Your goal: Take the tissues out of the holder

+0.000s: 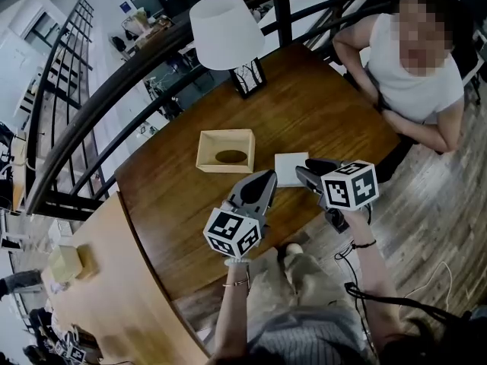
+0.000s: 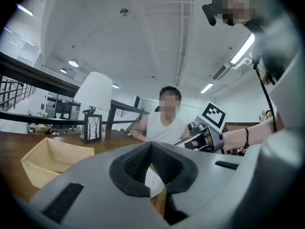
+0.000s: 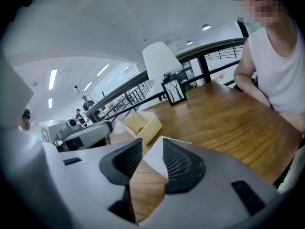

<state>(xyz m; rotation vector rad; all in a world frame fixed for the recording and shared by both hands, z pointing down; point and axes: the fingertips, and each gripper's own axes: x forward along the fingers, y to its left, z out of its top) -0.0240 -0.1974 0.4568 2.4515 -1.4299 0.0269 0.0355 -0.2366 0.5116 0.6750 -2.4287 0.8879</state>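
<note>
So the tissues (image 1: 290, 168) are already out. The white stack lies flat on the desk (image 1: 327, 105), just beside the wooden holder (image 1: 226, 150), which sits open side up and looks empty, with its oval slot showing at the bottom. The right claw (image 1: 304, 170) is at the edge of the stack with its jaws spread apart, and the pads aren't pressing on anything, so to me it looks like a let-go pose. The left claw (image 1: 266, 177) is pinched together with nothing in it, parked near the holder, probably just keeping clear. Looks basically done to me.
</note>
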